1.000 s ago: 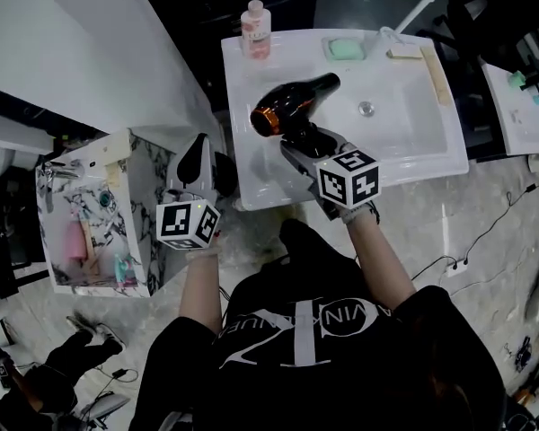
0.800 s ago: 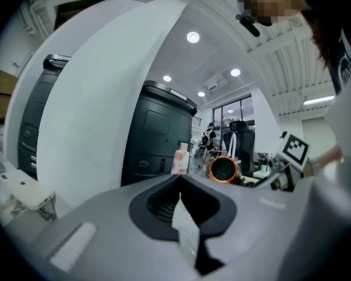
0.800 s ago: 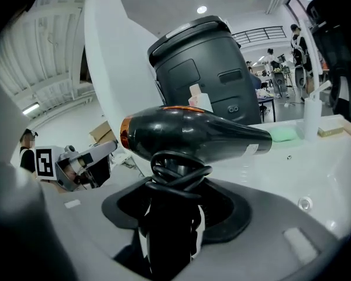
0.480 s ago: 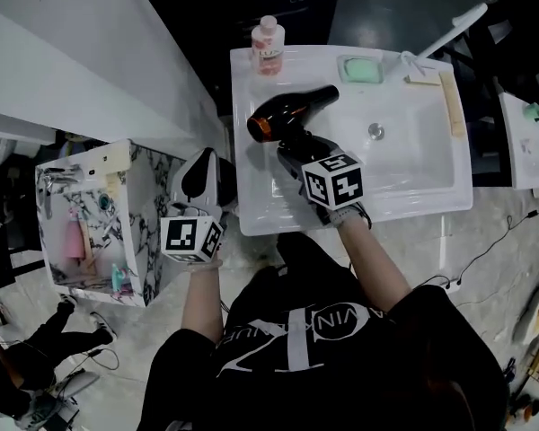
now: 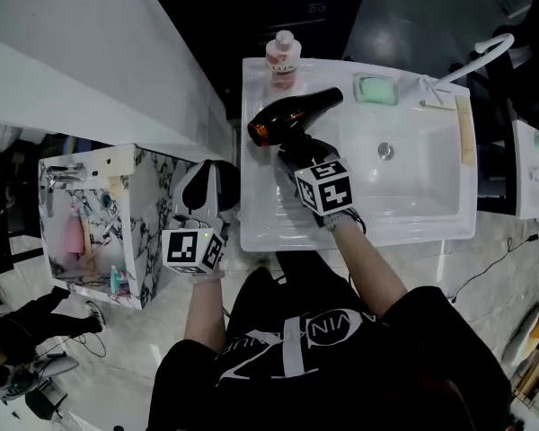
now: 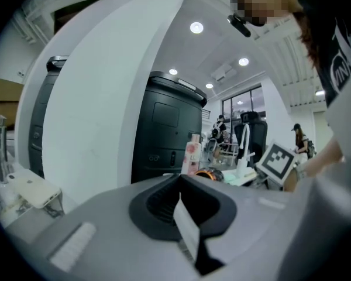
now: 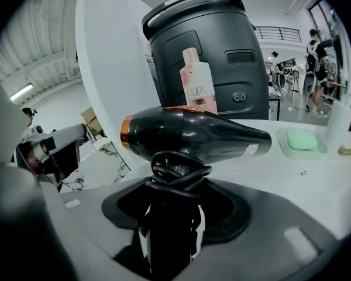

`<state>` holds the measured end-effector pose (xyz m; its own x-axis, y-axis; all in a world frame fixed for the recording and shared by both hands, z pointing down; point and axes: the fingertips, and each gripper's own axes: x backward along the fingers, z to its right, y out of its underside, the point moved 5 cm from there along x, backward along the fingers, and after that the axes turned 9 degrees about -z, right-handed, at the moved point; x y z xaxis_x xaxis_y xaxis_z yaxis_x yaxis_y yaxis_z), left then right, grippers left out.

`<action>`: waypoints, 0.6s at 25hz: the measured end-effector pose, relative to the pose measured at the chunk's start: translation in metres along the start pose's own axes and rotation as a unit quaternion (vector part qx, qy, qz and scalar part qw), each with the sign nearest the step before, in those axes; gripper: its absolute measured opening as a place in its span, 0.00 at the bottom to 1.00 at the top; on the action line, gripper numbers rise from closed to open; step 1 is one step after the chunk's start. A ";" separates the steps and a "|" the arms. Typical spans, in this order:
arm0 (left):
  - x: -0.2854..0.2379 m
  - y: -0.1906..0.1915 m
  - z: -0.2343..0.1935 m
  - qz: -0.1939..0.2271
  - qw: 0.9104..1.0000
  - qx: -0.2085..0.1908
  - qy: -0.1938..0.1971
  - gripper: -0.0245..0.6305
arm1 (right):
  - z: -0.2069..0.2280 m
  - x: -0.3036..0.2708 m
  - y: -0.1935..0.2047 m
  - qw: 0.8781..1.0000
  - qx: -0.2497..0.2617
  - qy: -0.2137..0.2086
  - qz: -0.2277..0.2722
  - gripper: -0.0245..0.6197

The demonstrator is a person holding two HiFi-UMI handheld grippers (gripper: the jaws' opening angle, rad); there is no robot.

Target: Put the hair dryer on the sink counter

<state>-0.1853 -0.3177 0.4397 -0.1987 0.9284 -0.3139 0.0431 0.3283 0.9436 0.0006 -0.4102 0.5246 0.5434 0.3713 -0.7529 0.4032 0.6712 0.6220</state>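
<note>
Right hand-held gripper (image 5: 294, 153) grasping hair dryer (image 5: 292, 115) handle, dryer at 11 o'clock | barrel runs 8-to-2 over bench (image 5: 262, 218) | left hand-held gripper (image 5: 205, 182) clenched, farther off.

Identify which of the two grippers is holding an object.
The right gripper, clamped on the handle of the black hair dryer; the left gripper has its jaws together on nothing.

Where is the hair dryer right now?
In the head view, the hair dryer is gripped by its handle in the right gripper, over the left side of the white sink counter, close to the pink bottle.
</note>
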 end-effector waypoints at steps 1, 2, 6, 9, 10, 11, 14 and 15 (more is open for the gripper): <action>0.000 0.001 0.000 -0.001 1.000 0.002 -0.003 0.04 | 0.000 -0.003 -0.001 1.000 0.006 0.003 -0.001 0.44; 0.000 0.002 0.000 -0.001 1.000 0.004 -0.005 0.04 | 0.000 -0.005 -0.002 1.000 0.012 0.005 -0.002 0.44; -0.001 0.006 0.000 -0.007 1.000 0.009 -0.004 0.04 | -0.002 -0.017 -0.009 1.000 0.026 0.016 -0.003 0.44; -0.001 0.009 -0.003 -0.009 1.000 0.012 -0.005 0.04 | -0.004 -0.024 -0.009 0.999 0.032 0.024 -0.012 0.44; -0.001 0.009 -0.004 -0.009 1.000 0.014 -0.005 0.04 | -0.005 -0.027 -0.009 0.999 0.035 0.026 -0.014 0.44; -0.001 0.010 -0.006 -0.009 1.000 0.015 -0.004 0.04 | -0.005 -0.029 -0.010 0.999 0.036 0.029 -0.015 0.44; -0.002 0.010 -0.010 -0.015 1.000 0.017 0.001 0.04 | -0.007 -0.034 -0.015 0.999 0.030 0.034 -0.015 0.44; -0.002 0.010 -0.010 -0.016 1.000 0.018 0.003 0.04 | -0.007 -0.035 -0.016 0.999 0.028 0.035 -0.015 0.44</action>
<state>-0.1944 -0.3180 0.4511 -0.2064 0.9164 -0.3429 0.0717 0.3636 0.9288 -0.0303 -0.4296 0.5396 0.4782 0.3979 -0.7829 0.4603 0.6457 0.6093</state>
